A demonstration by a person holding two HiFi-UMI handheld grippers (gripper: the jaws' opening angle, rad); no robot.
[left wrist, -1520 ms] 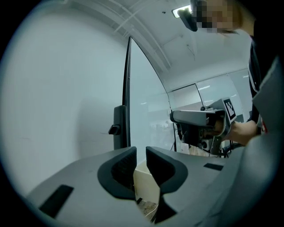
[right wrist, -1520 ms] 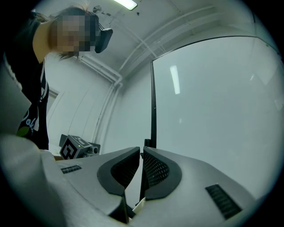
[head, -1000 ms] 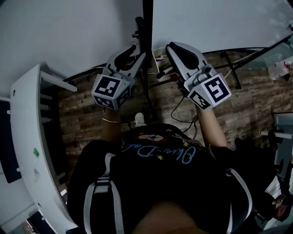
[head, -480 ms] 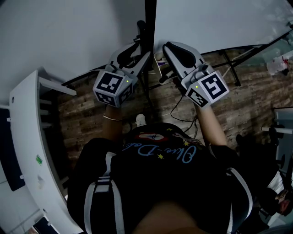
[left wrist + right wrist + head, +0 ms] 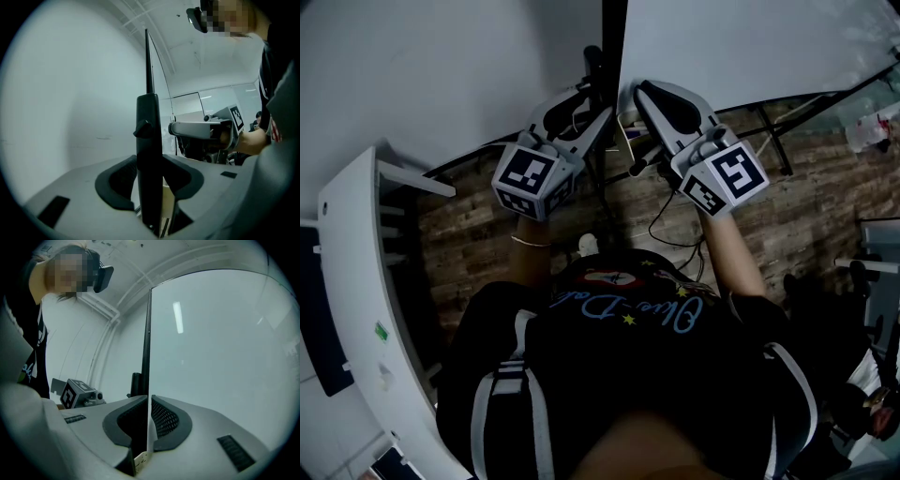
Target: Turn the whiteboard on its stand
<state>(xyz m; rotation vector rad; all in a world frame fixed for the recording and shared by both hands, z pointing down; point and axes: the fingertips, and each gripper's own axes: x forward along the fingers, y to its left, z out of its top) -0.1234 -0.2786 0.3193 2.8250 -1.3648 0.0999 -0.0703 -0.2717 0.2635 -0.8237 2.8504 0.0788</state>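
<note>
**Right tongs on the board's edge, left tongs loose round the post**

The board (image 5: pixel 741 47) stands upright just ahead. The right tongs (image 5: pixel 636 94) pinch its thin side edge between their pads. The left tongs (image 5: pixel 592 101) have just been opening and stand spread, with the stand's black post (image 5: pixel 149 154) between the jaws, below a small knob (image 5: pixel 142 127), and not clamped. To turn the board well, I judge the right grip should sit deep and firm on the edge so the thin panel cannot slip out. That hand should swing in an arc about the post, slowly, rather than pull straight. The left tongs should either stay clear of the post or only steady it, so the stand neither tips nor creeps. If the board resists, the knob may be a lock; check it rather than force the turn.
</note>
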